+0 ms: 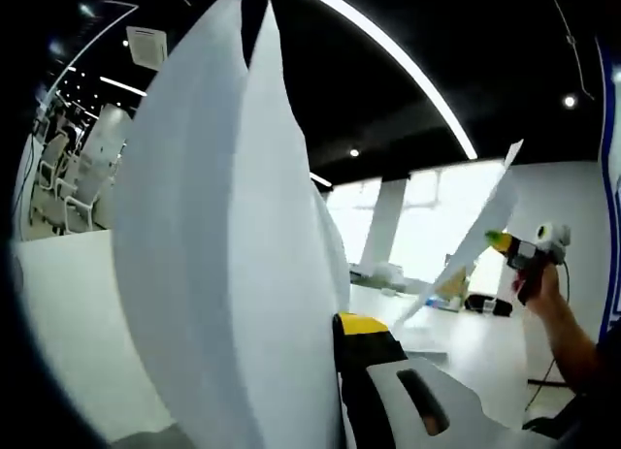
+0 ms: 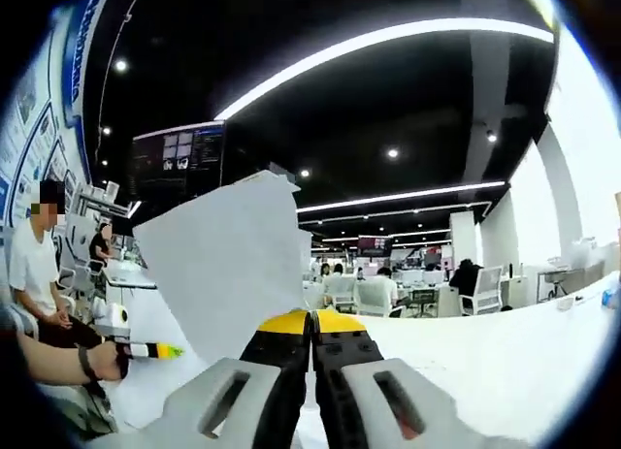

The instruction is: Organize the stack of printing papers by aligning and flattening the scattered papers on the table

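In the left gripper view the left claw (image 1: pixel 342 325) is clamped on the papers (image 1: pixel 228 245), which rise upright from its yellow-tipped jaws and bulge apart into two or three curved white sheets reaching to the top of the view. One jaw shows to the right of the sheets; the other is hidden behind them. Far to the right the right claw (image 1: pixel 497 240) shows small, held by a hand (image 1: pixel 540 282), with a thin sheet (image 1: pixel 473 238) seen nearly edge-on running up from it at a slant. Behind lie a white desk (image 1: pixel 68 313), office chairs (image 1: pixel 60 173) at far left, a white pillar (image 1: pixel 383 221) and bright windows under a dark ceiling with a long light strip (image 1: pixel 408 66). In the right gripper view the right claw (image 2: pixel 311 321) has its jaws pressed together on the lower edge of a white sheet (image 2: pixel 228 265) that stands up and leans left. At lower left the left claw (image 2: pixel 165 351) shows with a hand (image 2: pixel 102 360) behind it. A seated person (image 2: pixel 37 274) is at far left, a dark screen (image 2: pixel 179 158) hangs above, and more people sit at chairs (image 2: pixel 374 296) in the far room beyond the white desk (image 2: pixel 505 342).
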Motion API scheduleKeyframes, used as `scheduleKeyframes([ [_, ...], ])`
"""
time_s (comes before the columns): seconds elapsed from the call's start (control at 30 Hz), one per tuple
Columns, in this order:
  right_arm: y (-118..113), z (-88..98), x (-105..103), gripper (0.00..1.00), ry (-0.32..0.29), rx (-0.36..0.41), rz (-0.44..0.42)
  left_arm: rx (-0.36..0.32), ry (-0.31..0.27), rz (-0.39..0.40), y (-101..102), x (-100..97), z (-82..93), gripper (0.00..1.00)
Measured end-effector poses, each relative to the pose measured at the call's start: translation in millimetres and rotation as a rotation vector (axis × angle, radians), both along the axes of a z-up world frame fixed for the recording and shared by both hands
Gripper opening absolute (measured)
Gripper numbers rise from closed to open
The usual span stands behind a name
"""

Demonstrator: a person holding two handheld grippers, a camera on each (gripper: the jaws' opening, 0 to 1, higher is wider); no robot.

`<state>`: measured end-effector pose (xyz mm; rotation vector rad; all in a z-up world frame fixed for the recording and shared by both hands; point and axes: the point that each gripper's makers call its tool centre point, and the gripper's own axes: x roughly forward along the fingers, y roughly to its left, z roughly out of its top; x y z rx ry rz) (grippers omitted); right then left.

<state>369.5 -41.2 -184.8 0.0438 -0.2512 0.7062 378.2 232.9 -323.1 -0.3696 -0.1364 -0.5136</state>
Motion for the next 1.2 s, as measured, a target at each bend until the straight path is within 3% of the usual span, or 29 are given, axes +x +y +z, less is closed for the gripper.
scheduleKeyframes([
  [0.4, -2, 21.5, -17, 0.00, 0.022, 0.043, 0.044, -0.001, 0.000, 0.000, -1, -0.7, 0.9, 0.06],
  [1.2, -19, 30.9, -22, 0.00, 0.073, 0.080, 0.041, -0.001, -0.001, 0.000, -4, -0.3, 0.9, 0.06],
])
